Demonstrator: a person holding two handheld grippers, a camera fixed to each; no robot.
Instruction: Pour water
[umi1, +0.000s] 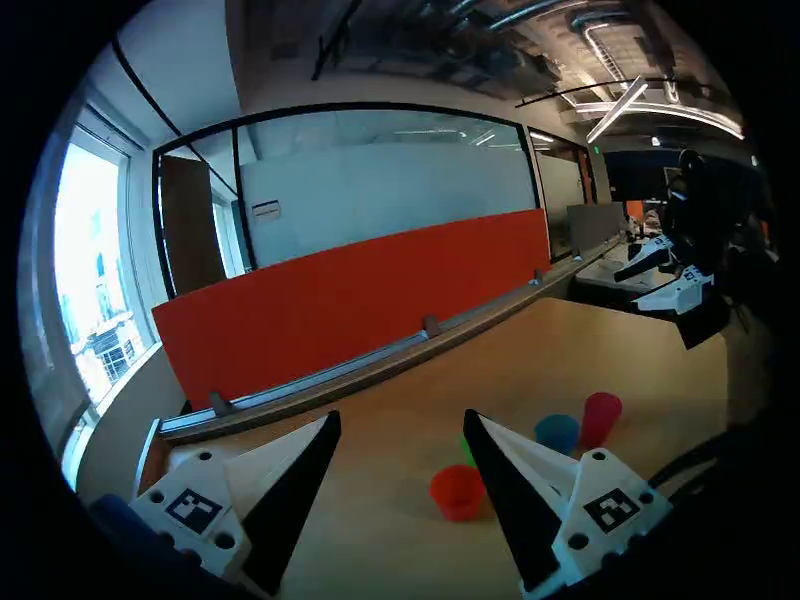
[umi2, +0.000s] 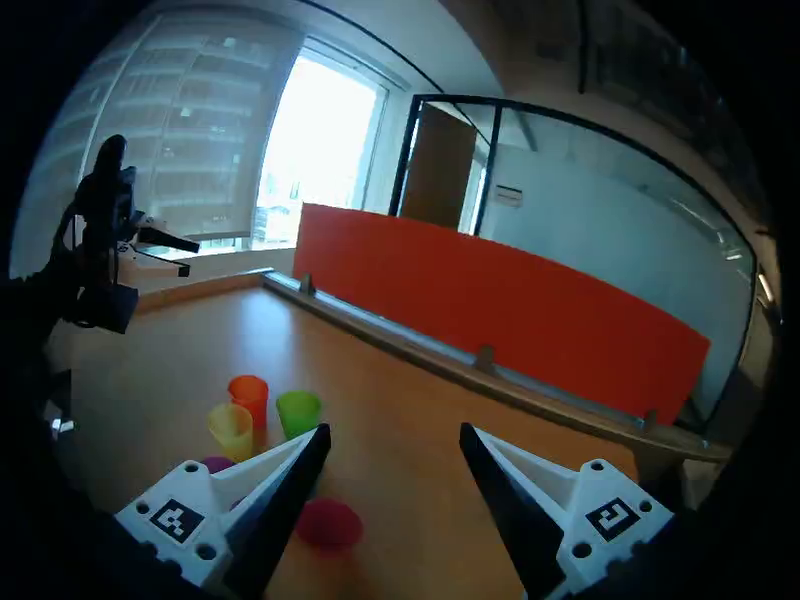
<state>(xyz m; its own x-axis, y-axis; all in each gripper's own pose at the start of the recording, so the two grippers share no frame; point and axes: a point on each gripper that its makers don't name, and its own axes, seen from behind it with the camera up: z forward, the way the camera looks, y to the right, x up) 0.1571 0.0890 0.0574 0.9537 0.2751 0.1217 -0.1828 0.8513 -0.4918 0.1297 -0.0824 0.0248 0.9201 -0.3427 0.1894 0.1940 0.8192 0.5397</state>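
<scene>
Left gripper (umi1: 402, 414) and right gripper (umi2: 395, 428), fingers (umi1: 290, 490) spread wide and empty, above the counter (umi2: 420, 420); orange cup (umi2: 248, 395), green cup (umi2: 298, 410) and yellow cup (umi2: 231, 428) clustered, well off its back edge.

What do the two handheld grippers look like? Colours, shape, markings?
Both match: the left gripper and right gripper have white plastic bodies with screw holes, wedge-shaped fingers with black inner faces tapering to points, and a square black-and-white tag on each finger base.

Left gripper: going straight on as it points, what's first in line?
Likely the orange divider at the far edge of the desk; the left gripper points there over bare wood. The orange cup near its right finger looks lower, depth unclear.
</scene>
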